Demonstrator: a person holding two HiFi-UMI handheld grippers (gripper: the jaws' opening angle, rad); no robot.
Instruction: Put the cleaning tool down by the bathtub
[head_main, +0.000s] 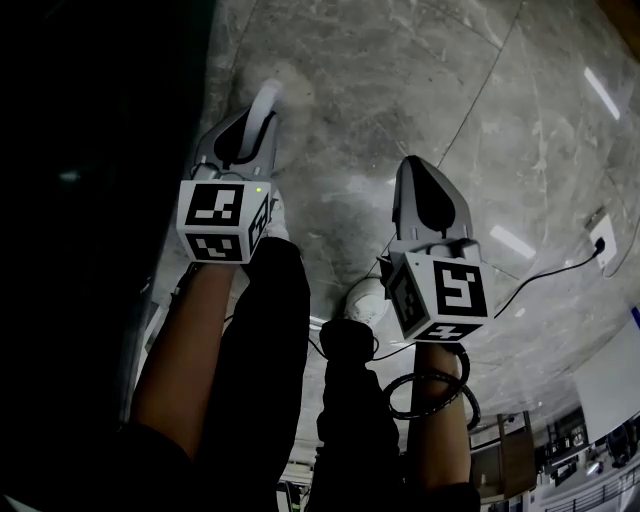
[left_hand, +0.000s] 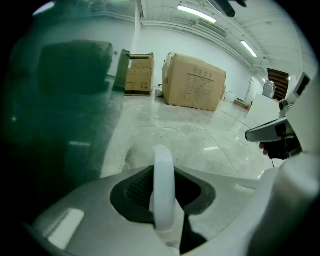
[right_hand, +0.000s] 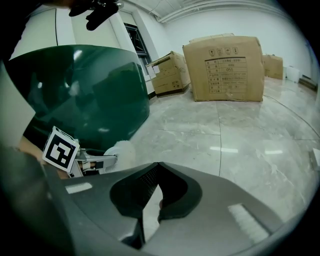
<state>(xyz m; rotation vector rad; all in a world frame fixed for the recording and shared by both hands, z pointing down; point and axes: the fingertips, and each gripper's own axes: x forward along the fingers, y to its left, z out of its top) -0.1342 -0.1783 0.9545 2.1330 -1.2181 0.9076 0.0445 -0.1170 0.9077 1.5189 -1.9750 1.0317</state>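
Grey marble floor (head_main: 400, 90) spreads ahead. The white cleaning tool (left_hand: 164, 185) sits clamped between the jaws of the left gripper (head_main: 255, 120), with the dark green bathtub (right_hand: 75, 90) just to that gripper's left. It would be best to lower the tool close to the floor beside the tub wall before parting the jaws. Both forearms reach forward and down. The right gripper (head_main: 415, 170) is pinched together and empty.

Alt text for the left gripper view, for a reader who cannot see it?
The left gripper is shut on a white cleaning tool, a rounded strip standing up between its jaws. Beyond lie a pale marble floor, the dark green bathtub at left and cardboard boxes by the far wall.
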